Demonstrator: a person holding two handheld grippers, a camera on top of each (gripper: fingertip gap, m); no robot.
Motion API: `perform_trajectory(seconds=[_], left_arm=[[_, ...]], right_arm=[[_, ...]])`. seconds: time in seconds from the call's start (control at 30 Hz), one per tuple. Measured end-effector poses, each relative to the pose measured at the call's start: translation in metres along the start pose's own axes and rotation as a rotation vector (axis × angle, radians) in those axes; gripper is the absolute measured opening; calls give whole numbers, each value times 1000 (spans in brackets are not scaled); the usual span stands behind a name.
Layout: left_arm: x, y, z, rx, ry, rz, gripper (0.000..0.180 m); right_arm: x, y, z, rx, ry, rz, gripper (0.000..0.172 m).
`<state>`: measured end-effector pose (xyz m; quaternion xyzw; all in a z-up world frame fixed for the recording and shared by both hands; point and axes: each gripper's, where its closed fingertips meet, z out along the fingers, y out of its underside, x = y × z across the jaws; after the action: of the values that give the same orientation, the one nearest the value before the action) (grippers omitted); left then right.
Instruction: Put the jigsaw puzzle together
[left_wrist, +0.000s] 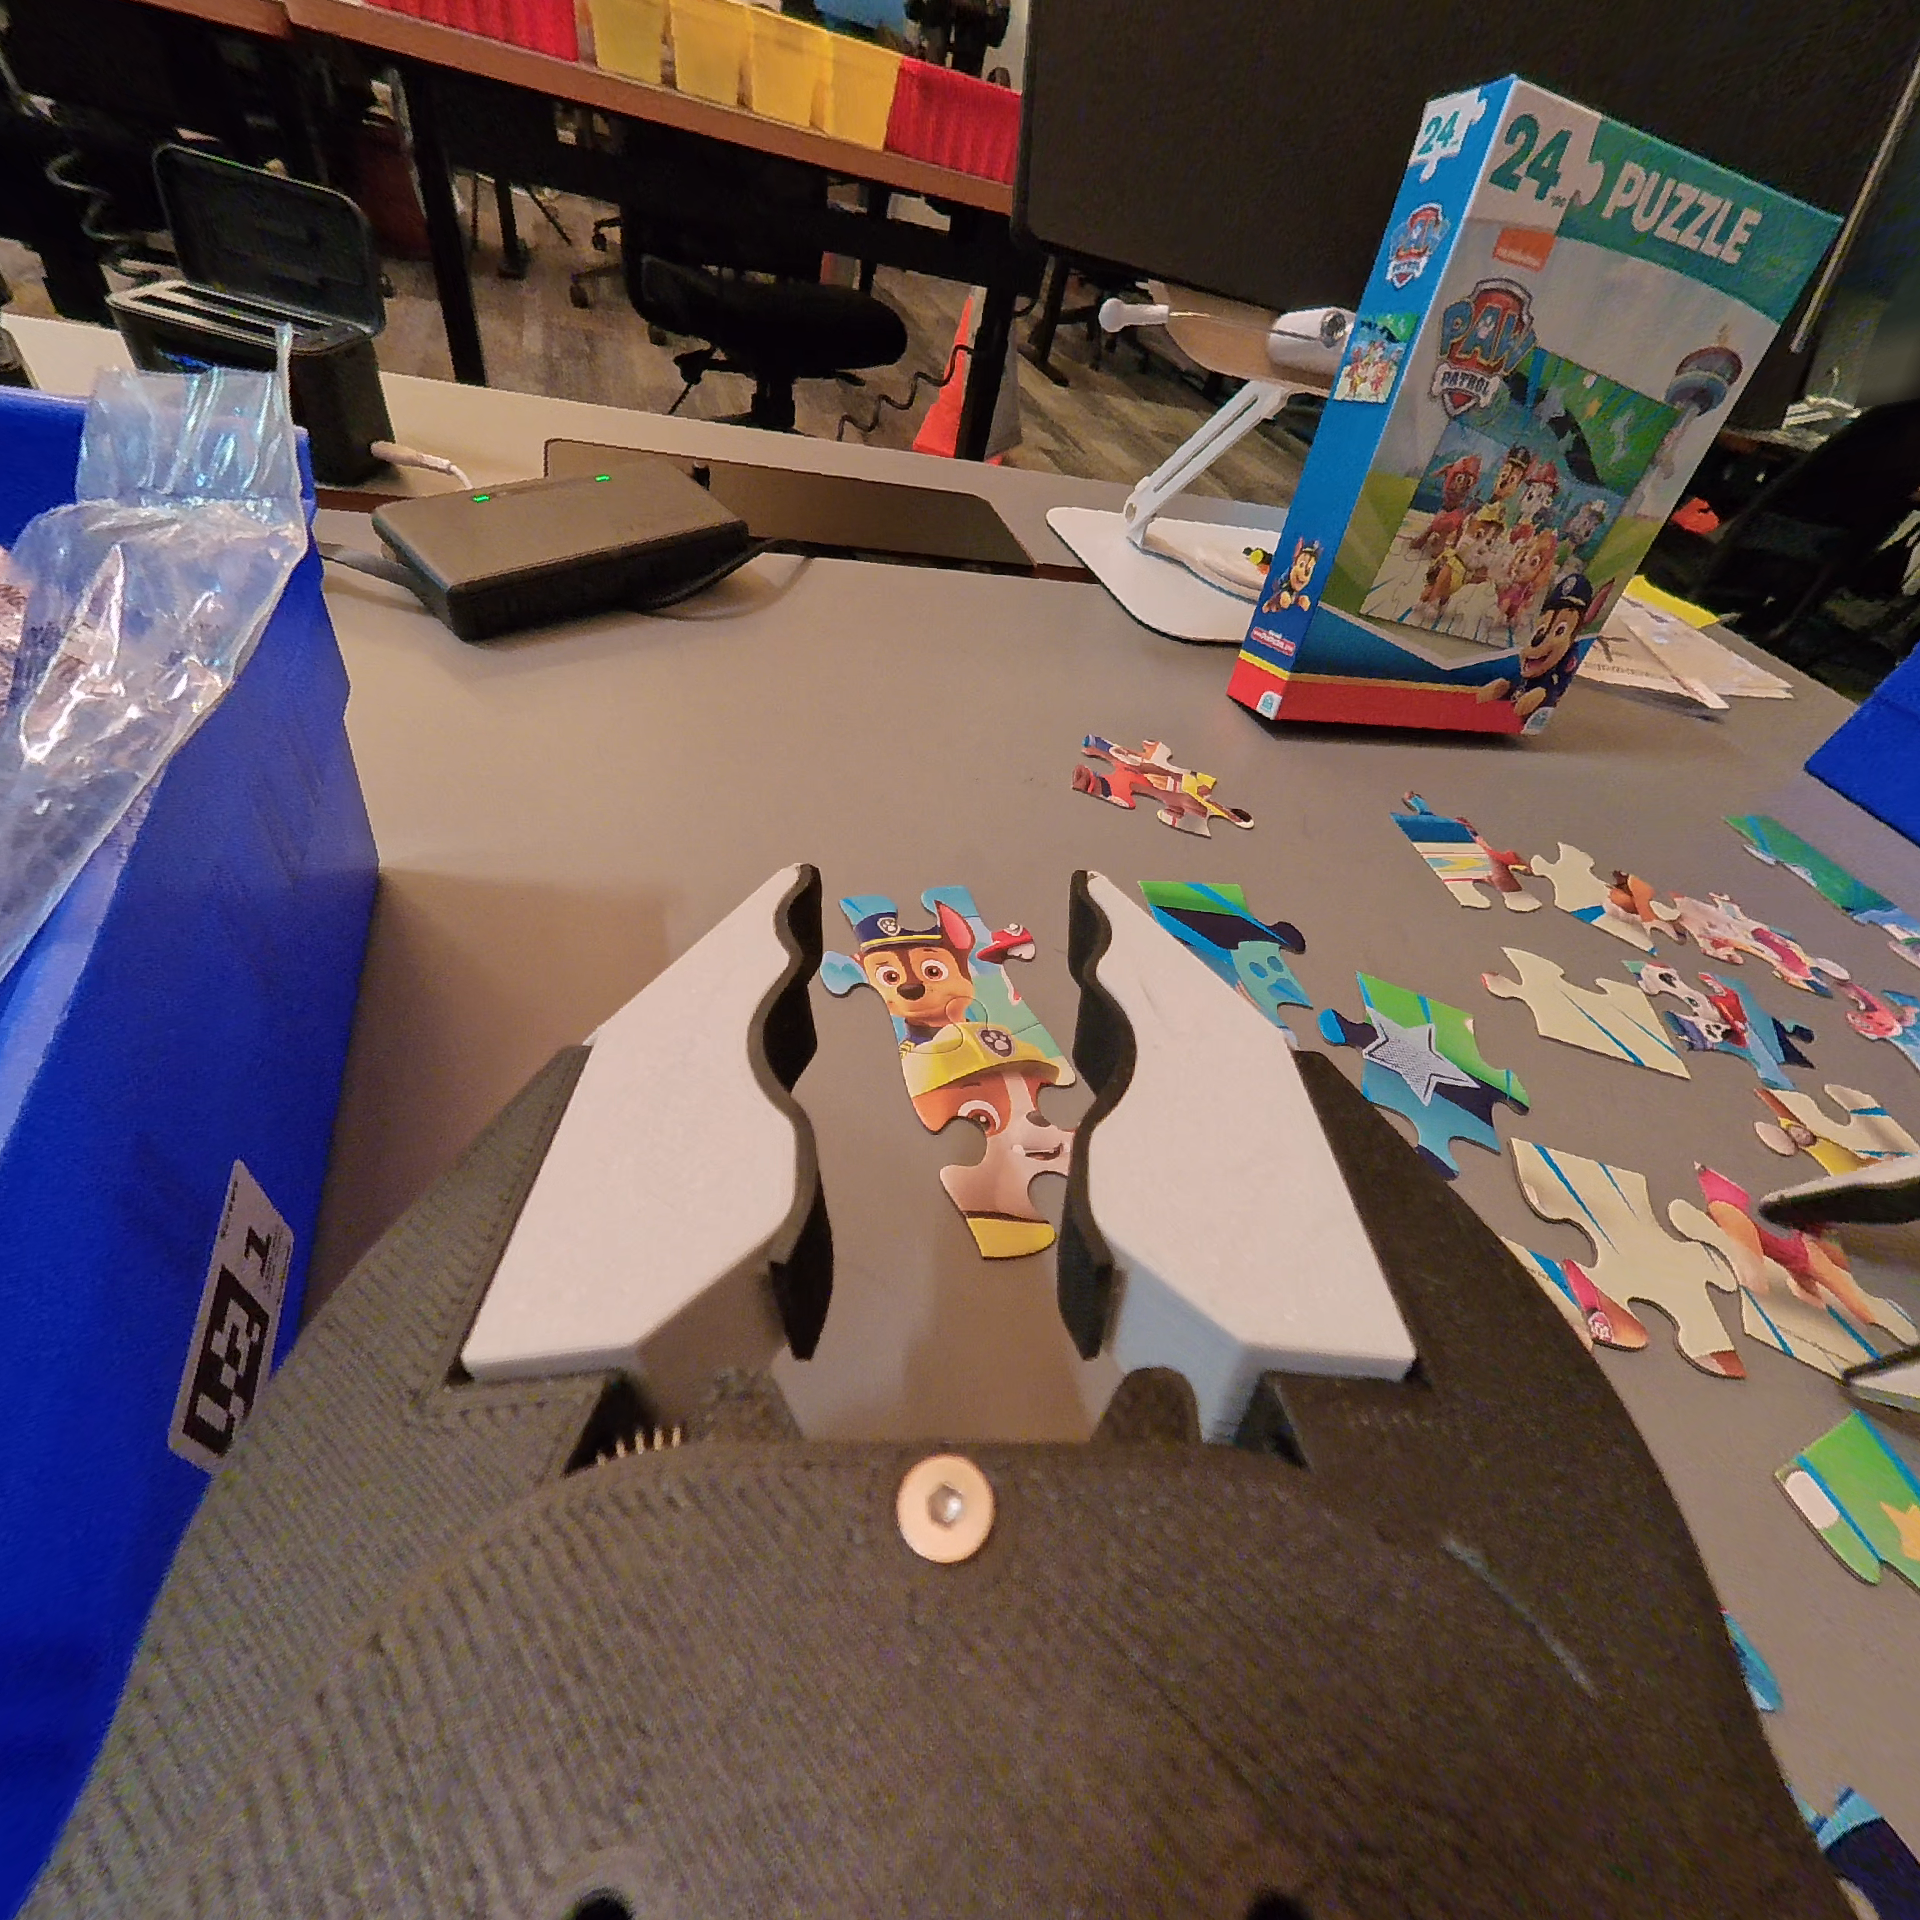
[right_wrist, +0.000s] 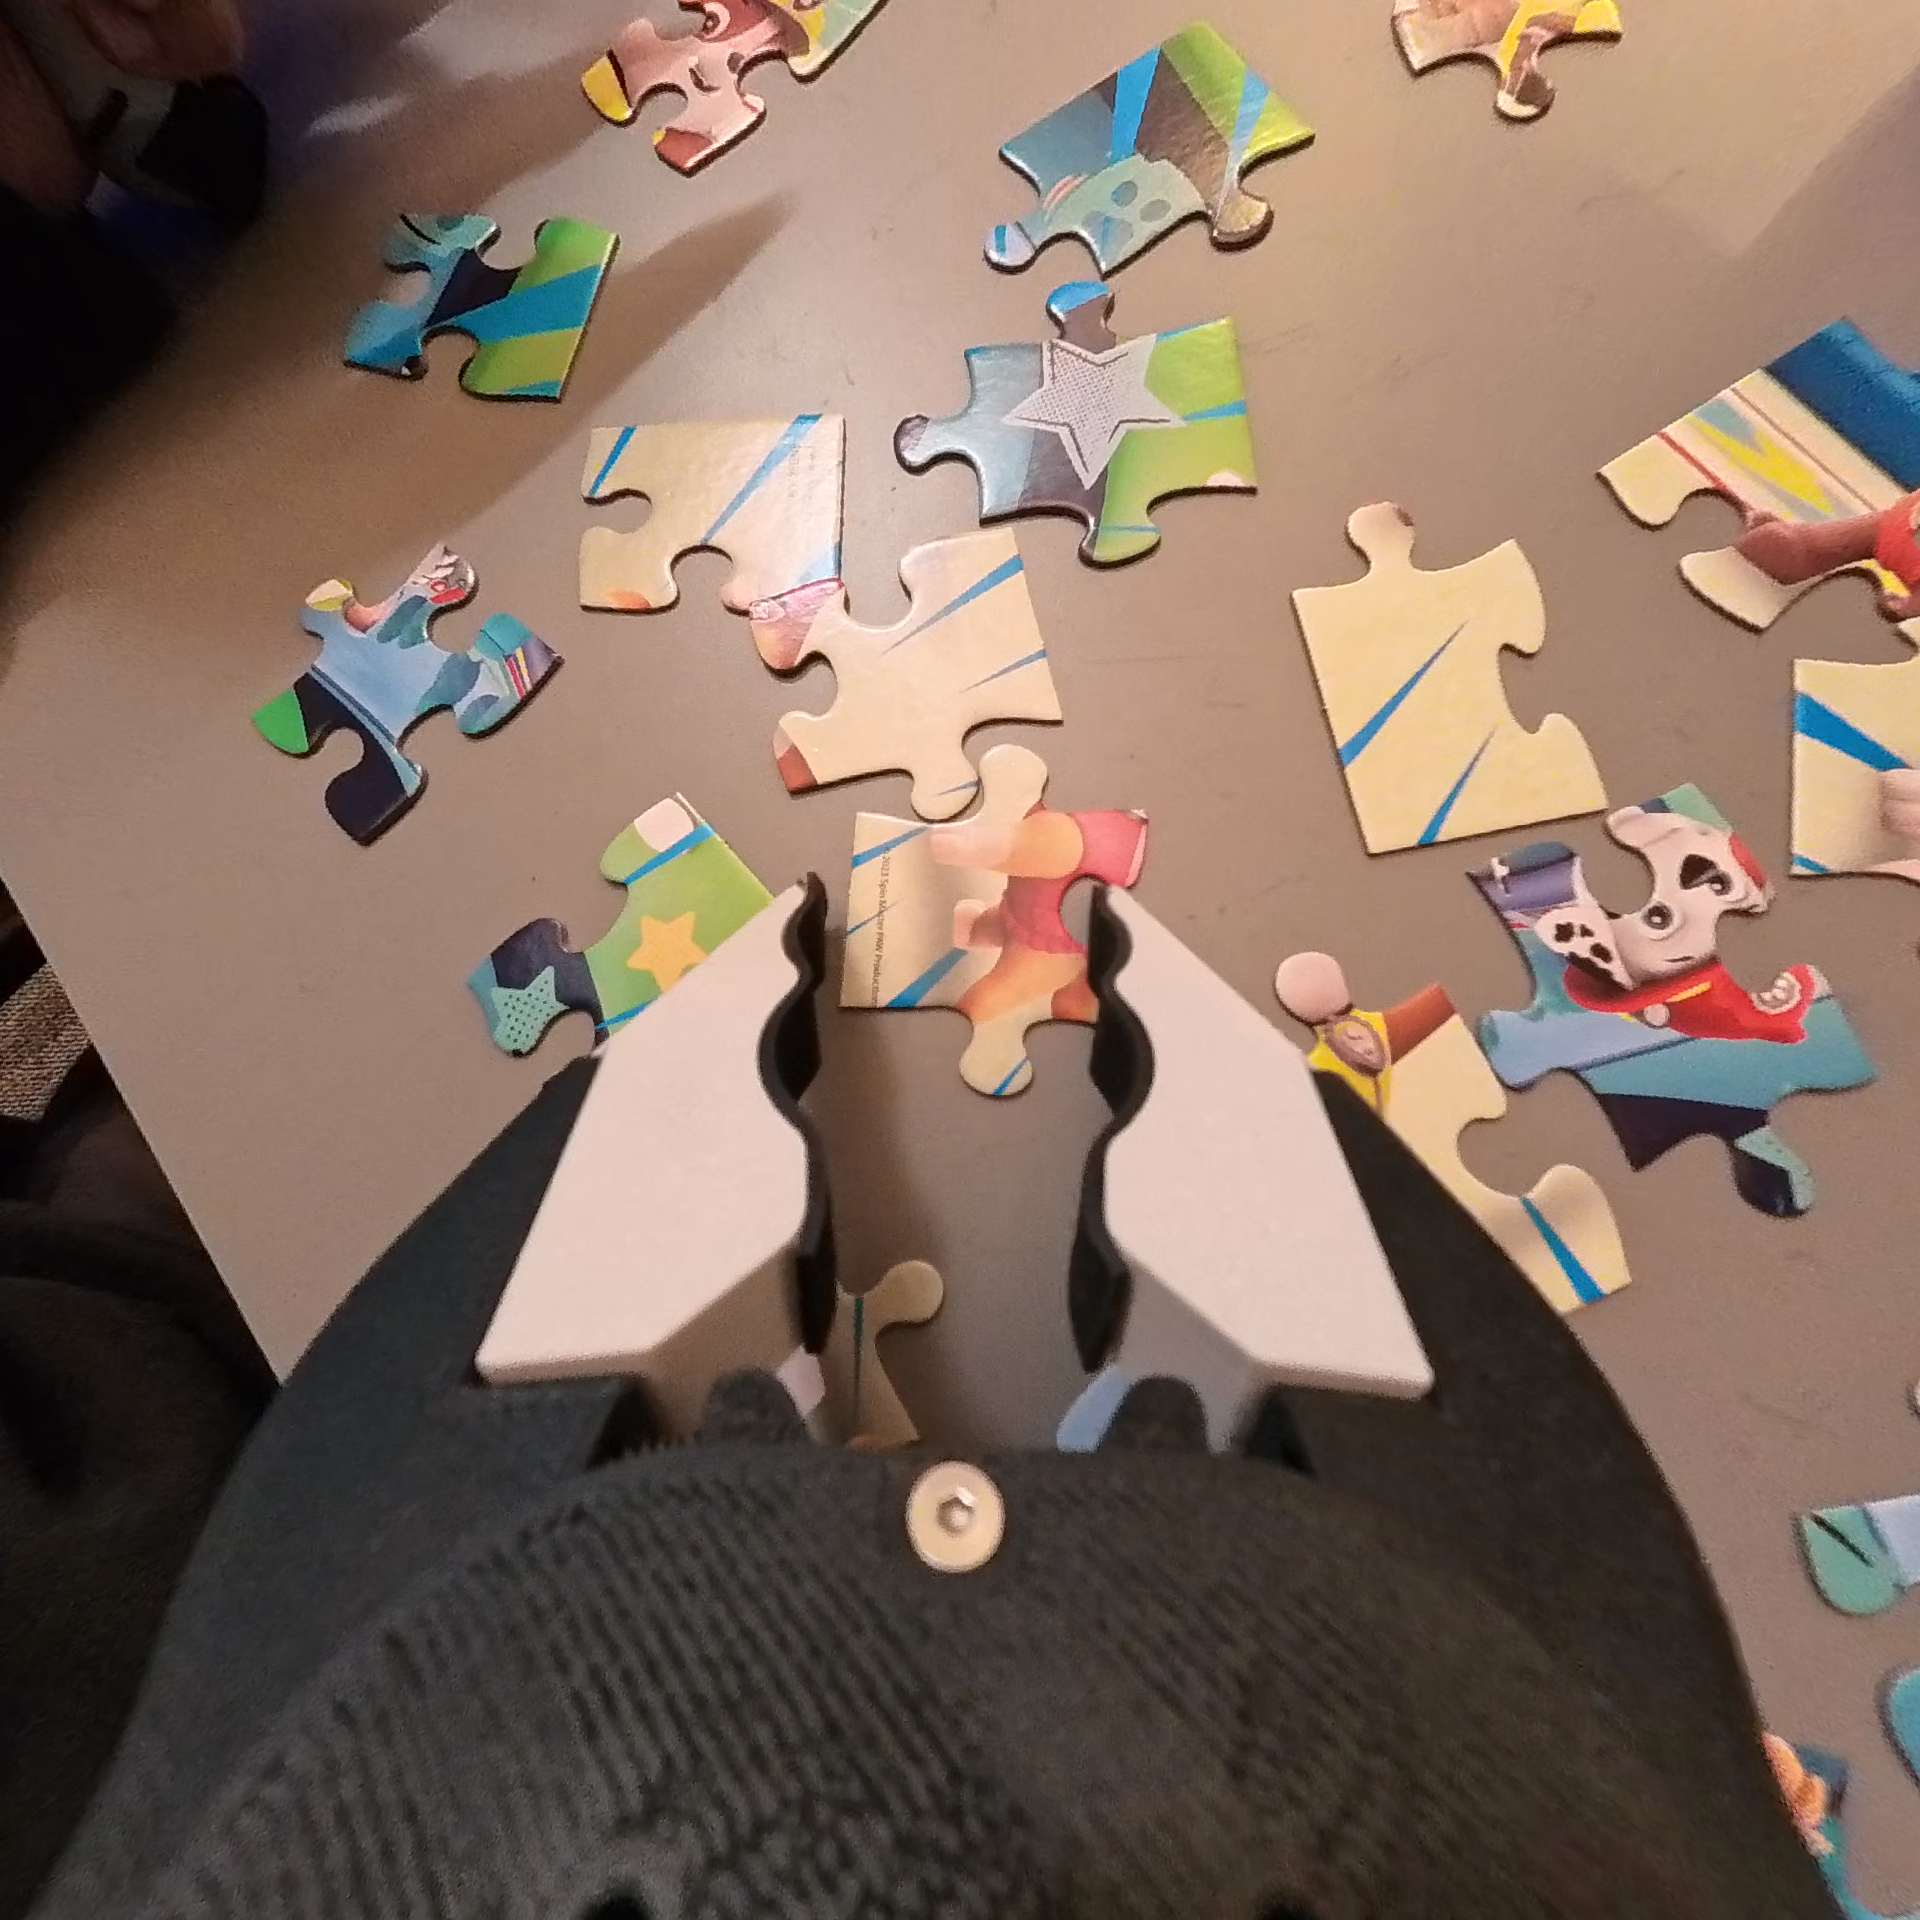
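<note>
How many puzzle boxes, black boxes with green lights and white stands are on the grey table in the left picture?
Upright blue cardboard puzzle box: 1
Flat black plastic box with green lights: 1
White flat-based stand: 1
Total: 3

table (left_wrist: 644, 748): plain grey | bin (left_wrist: 187, 935): solid blue | box (left_wrist: 1538, 436): blue, green, red base, cartoon dogs | puzzle pieces (right_wrist: 914, 665): cream with blue streaks, green, pink

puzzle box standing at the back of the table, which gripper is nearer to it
Left. The left gripper sits over the joined puppy pieces, in front of the puzzle box. The right gripper's fingers show only at the near right edge, farther back.
</note>
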<state>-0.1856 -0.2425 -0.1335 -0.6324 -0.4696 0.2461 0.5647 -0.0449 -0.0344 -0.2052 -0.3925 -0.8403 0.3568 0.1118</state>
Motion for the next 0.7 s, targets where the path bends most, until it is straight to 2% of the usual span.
perform_trajectory(seconds=[0.3, 0.7], left_arm=[[1, 0, 0, -3, 2, 2, 46], [1, 0, 1, -6, 3, 1, 46]], right_arm=[[12, -12, -16, 75, 2, 41, 51], [21, -12, -20, 82, 25, 48, 51]])
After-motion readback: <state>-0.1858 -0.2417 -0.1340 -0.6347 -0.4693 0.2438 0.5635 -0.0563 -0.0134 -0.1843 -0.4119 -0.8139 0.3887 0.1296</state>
